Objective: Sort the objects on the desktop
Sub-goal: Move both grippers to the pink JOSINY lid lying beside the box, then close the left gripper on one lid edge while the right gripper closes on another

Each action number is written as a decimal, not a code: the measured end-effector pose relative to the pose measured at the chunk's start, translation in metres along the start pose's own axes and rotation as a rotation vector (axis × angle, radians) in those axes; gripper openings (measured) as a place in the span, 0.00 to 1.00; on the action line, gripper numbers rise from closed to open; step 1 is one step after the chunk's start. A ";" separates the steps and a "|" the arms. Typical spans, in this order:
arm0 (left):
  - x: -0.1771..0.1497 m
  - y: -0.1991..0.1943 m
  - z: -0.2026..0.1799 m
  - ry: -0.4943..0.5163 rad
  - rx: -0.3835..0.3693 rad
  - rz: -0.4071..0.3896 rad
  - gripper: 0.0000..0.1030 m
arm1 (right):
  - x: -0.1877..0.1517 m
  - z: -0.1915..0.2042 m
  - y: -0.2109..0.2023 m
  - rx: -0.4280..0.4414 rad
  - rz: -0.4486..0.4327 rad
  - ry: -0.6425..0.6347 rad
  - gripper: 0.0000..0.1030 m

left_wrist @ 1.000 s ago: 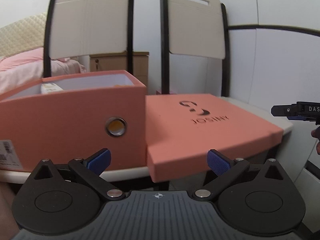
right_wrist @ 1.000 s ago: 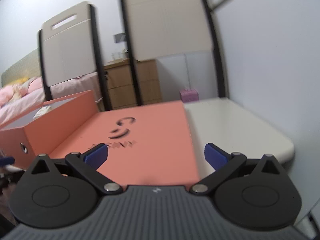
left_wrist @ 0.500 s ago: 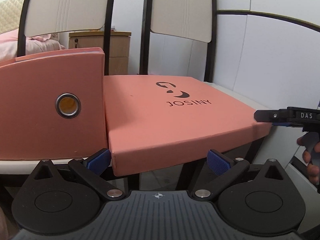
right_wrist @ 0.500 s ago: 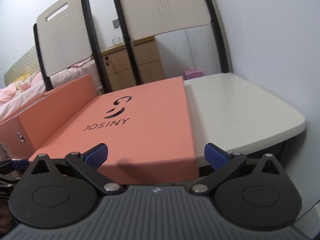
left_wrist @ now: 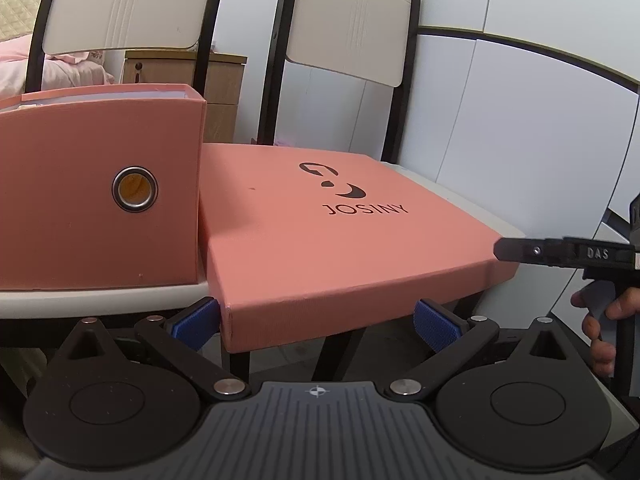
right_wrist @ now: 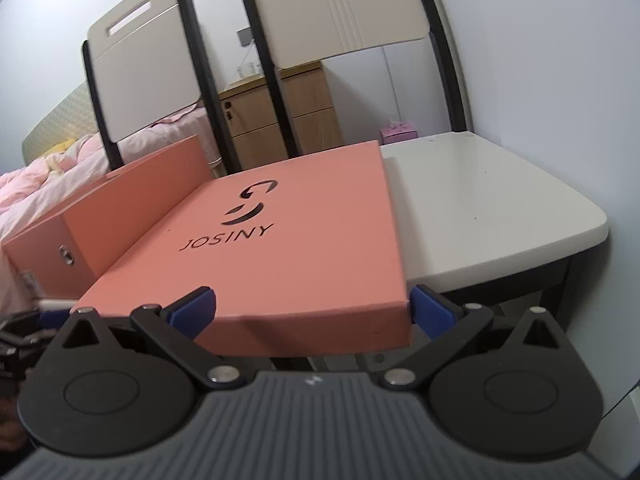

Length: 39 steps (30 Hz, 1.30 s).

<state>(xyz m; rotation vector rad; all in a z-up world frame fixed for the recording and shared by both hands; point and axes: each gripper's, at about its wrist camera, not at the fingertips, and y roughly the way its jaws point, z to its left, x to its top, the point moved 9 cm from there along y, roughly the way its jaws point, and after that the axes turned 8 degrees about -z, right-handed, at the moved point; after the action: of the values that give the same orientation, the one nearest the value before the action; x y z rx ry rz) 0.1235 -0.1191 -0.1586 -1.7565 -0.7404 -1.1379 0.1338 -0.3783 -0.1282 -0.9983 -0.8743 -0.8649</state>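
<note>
A salmon-pink box lid (left_wrist: 320,236) marked JOSINY lies flat on the white table, its near edge hanging over the table's front. It also shows in the right wrist view (right_wrist: 272,248). To its left stands the open pink box (left_wrist: 96,200) with a metal eyelet; the right wrist view shows it too (right_wrist: 120,216). My left gripper (left_wrist: 316,322) is open, its fingers astride the lid's near left corner. My right gripper (right_wrist: 312,310) is open, its fingers astride the lid's near right part. The right gripper's side shows in the left wrist view (left_wrist: 560,256).
The white table (right_wrist: 492,216) stands against a white wall on the right. Two chairs (left_wrist: 352,28) stand behind the table. A wooden cabinet (right_wrist: 292,116) and a bed with pink bedding (right_wrist: 40,184) lie beyond. A small pink object (right_wrist: 396,133) sits at the table's far edge.
Both grippers have moved in toward the lid's near edge and lower. The lid now sits between the fingers of each gripper. Both stay open.
</note>
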 end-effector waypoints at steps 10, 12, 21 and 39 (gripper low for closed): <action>-0.002 -0.007 -0.014 0.031 -0.007 0.011 1.00 | -0.004 -0.004 -0.024 0.059 0.000 -0.008 1.00; -0.002 -0.008 -0.015 0.028 -0.009 0.011 1.00 | -0.005 -0.005 -0.027 0.073 0.000 -0.010 1.00; -0.004 -0.014 -0.021 0.032 -0.028 0.016 1.00 | -0.007 -0.008 -0.034 0.090 -0.008 -0.027 1.00; 0.012 0.018 0.038 -0.420 -0.152 0.045 1.00 | -0.009 -0.073 0.005 0.073 0.005 0.562 1.00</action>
<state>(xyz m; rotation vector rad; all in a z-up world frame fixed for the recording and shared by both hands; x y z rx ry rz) 0.1575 -0.0922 -0.1605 -2.1645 -0.8726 -0.8178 0.1492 -0.4439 -0.1595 -0.6407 -0.4188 -1.0327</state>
